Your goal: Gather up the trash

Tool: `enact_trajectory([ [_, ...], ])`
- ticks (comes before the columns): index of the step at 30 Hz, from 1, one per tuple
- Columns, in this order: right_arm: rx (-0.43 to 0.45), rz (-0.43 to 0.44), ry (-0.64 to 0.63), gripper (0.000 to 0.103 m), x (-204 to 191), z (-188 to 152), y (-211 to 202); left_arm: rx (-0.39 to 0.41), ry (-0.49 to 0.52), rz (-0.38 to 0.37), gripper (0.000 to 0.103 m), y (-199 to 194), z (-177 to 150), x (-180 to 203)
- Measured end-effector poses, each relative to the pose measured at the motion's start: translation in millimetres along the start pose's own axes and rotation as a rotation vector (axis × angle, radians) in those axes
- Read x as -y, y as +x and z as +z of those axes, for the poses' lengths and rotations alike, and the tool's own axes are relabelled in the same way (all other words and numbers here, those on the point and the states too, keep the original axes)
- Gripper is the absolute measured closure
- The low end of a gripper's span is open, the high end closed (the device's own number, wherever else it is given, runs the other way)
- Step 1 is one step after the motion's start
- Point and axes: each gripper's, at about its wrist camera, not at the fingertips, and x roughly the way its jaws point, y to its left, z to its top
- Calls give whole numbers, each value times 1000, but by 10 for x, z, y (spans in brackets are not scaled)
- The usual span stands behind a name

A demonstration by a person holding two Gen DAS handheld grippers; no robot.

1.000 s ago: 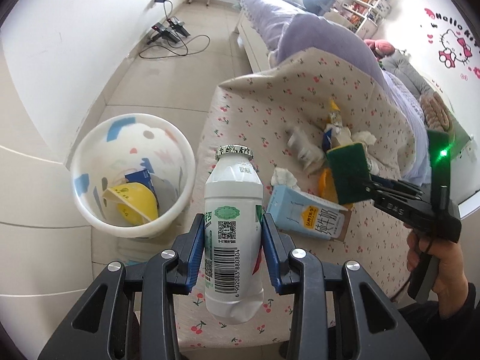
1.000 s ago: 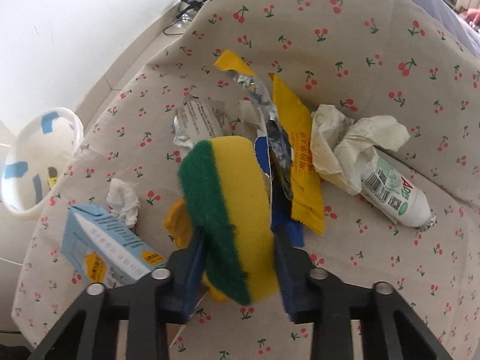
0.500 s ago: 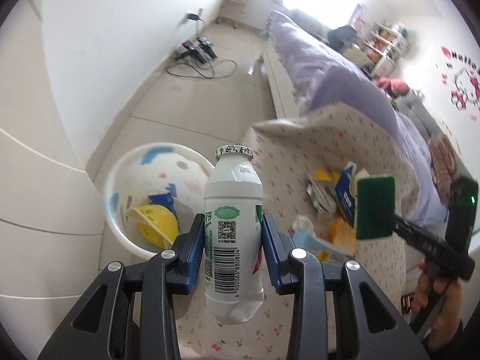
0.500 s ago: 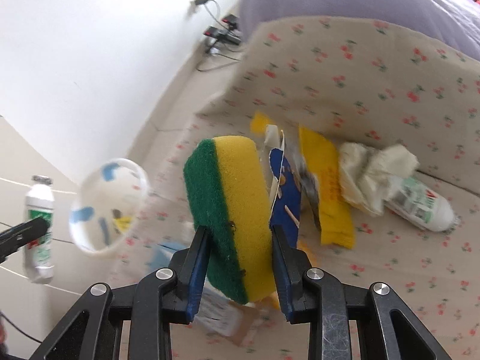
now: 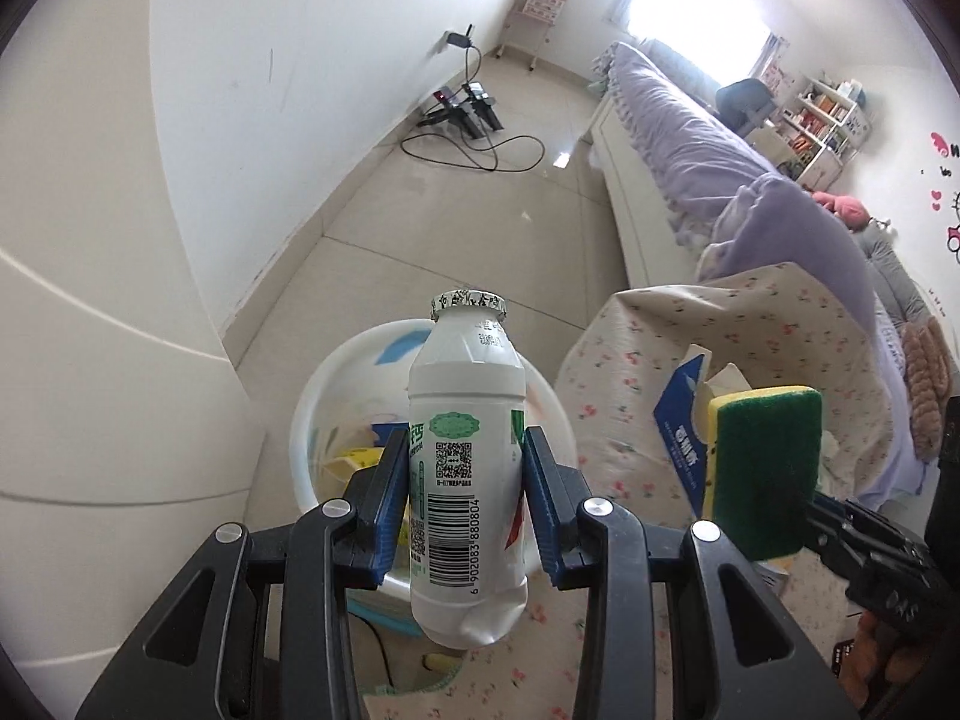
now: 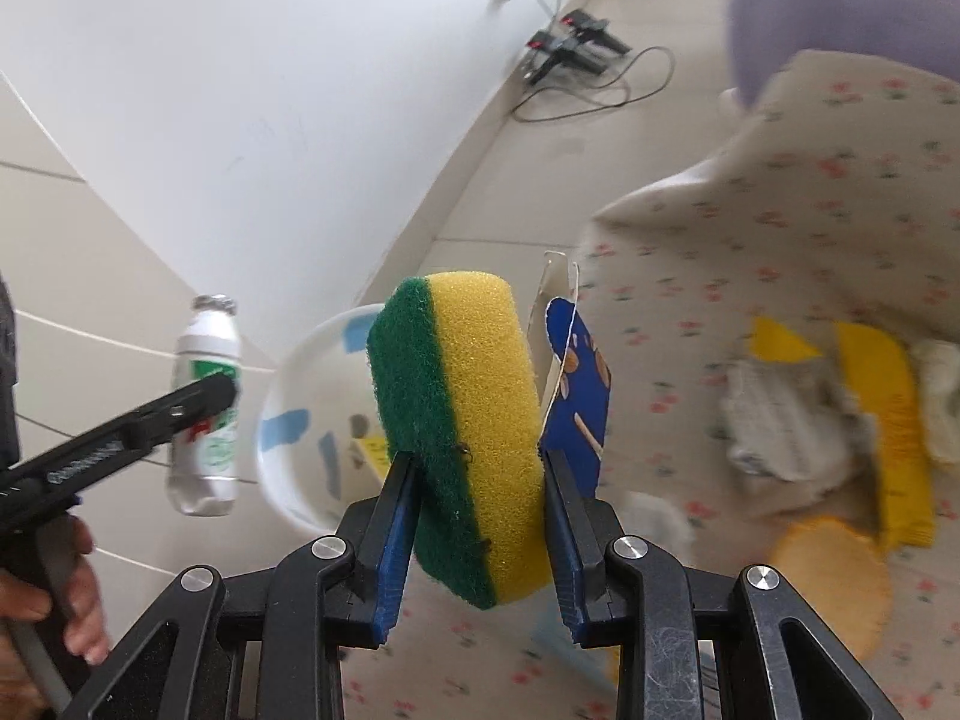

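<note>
my left gripper [image 5: 465,495] pinches a white plastic drink bottle with a green label and foil cap [image 5: 465,450] upright at its waist, blue pads pressed on both sides, so it hangs in line with the white round plastic bin with blue patches [image 5: 318,420] on the floor, ready, i judge, to drop in. my right gripper [image 6: 477,492] is clamped on a yellow sponge with a green scouring face [image 6: 462,420], a blue wrapper [image 6: 576,396] pinned beside it, aimed toward the same bin [image 6: 300,420]. farther out, more trash lies on the cherry-print cloth [image 6: 810,210]: a yellow wrapper [image 6: 888,408] and crumpled paper [image 6: 786,420], blurred.
</note>
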Motion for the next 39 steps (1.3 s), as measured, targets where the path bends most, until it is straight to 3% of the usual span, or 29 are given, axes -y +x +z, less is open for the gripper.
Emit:
enact_trajectory([
  [11, -55, 30, 29, 67, -182, 52, 511, 11, -32, 52, 64, 161, 107, -167],
  [15, -65, 38, 56, 67, -168, 43, 592, 3, -16, 78, 46, 141, 89, -162],
  [17, -70, 43, 63, 67, -155, 44, 603, 4, -1, 84, 44, 120, 69, -166],
  [24, -65, -35, 38, 67, -140, 68, 577, -19, 1, 68, 44, 80, 8, -221],
  [33, -37, -137, 97, 66, 221, 133, 357, -29, 15, 52, 44, 62, -14, -176],
  [39, -28, -145, 128, 60, 403, 154, 313, -34, 23, 48, 44, 52, -22, -158],
])
